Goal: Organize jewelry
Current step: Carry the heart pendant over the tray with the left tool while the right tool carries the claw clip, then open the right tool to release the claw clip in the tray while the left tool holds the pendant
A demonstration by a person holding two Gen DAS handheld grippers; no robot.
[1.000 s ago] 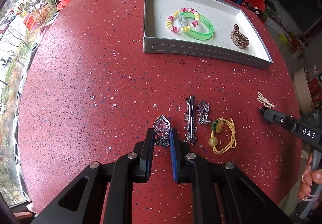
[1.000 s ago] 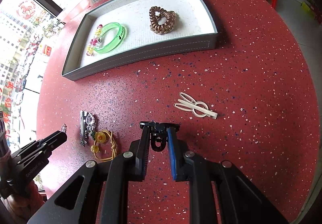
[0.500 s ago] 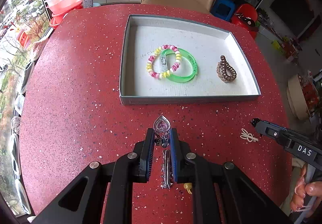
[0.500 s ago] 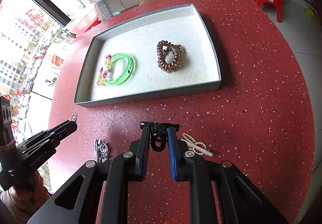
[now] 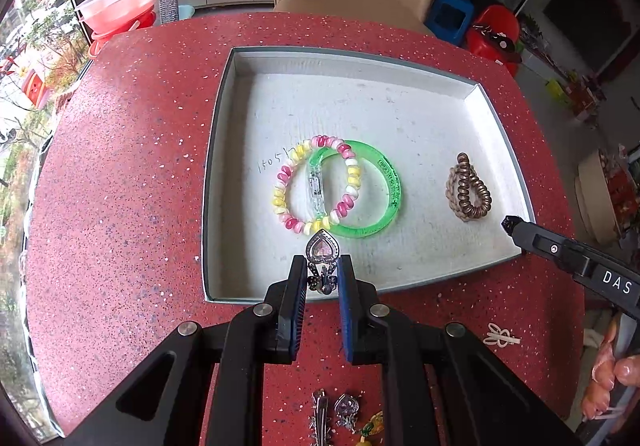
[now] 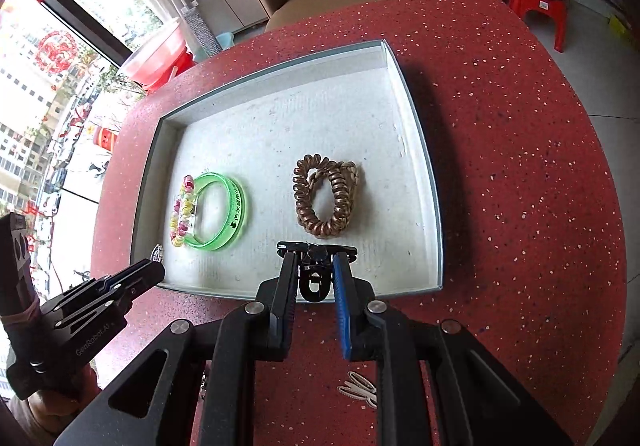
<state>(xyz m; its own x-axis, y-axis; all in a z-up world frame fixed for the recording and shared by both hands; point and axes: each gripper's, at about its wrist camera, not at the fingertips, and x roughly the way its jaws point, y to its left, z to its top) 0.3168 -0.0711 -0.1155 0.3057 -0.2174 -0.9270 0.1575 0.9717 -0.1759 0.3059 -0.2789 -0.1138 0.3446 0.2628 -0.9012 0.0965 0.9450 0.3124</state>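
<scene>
The left tongs point(image 5: 322, 278) are clenched on a small silver heart-shaped hair clip with a pink stone and dark dangling charms point(image 5: 322, 252). It hangs just over the near wall of a shallow grey rectangular tray with a white lining point(image 5: 218, 117), at six o'clock from a pink, yellow and white beaded bracelet point(image 5: 316, 185) that overlaps a translucent green plastic bangle point(image 5: 370, 189). The clip looks light and rigid at the heart, but its charms hang loose and could snag, so the grip sits best on the metal stem just below the heart, where it is now. The right tongs point(image 6: 314, 266) are clenched on a small black plastic claw clip point(image 6: 316, 278), also light, stiff and probably smooth, held across its hinge above the tray's near edge, at six o'clock from a coiled bronze spiral hair tie point(image 6: 326, 199) lying in the tray. Both pieces seem ready to be set down gently, since a drop might scatter them. A cream bow-shaped hairpin point(image 5: 500, 336) and a few more silver and yellow ornaments point(image 5: 346, 422) wait on the red speckled surface point(image 5: 120, 173).
</scene>
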